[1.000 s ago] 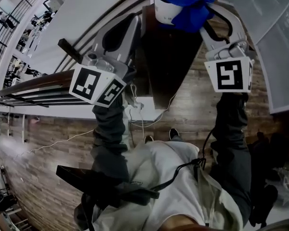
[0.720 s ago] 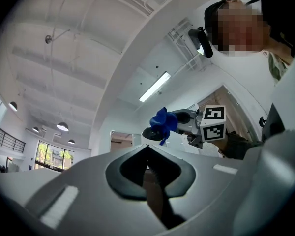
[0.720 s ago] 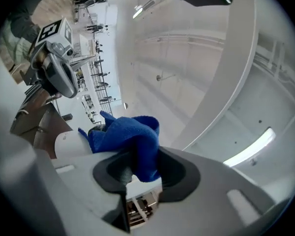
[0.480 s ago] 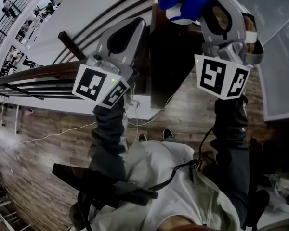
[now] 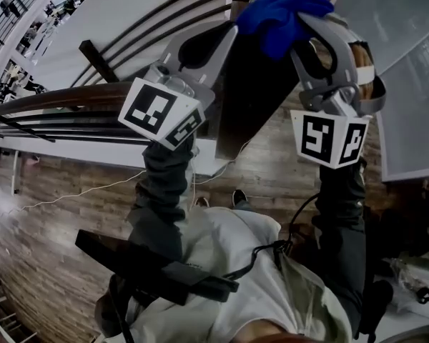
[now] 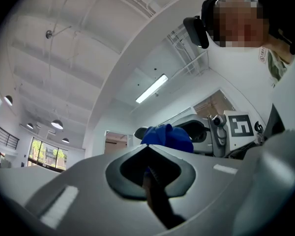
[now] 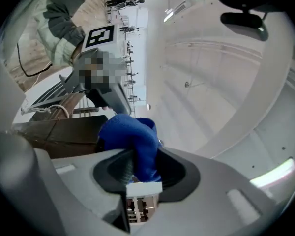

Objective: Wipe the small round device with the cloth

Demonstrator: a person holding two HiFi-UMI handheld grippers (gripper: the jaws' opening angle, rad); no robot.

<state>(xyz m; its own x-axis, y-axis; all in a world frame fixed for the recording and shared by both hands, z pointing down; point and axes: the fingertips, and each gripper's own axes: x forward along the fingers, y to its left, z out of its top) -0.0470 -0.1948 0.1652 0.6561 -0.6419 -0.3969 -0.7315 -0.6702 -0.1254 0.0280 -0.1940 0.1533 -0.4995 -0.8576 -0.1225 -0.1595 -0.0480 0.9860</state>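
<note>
Blue cloth (image 5: 280, 11) sat bunched at top centre of the head view, clenched in the right tongs (image 7: 137, 163). It covered most of the small round device (image 6: 139, 132); only a dark rounded edge showed beside the cloth. Left tongs (image 6: 147, 156) were pressed together, tips just beside the cloth, above the dark tabletop (image 5: 247, 98).

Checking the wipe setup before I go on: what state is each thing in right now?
Cloth: bunched, clamped.
Right claw: shut on cloth.
Left claw: shut, nothing seen in it.
Device: hidden by cloth; can't tell.
</note>
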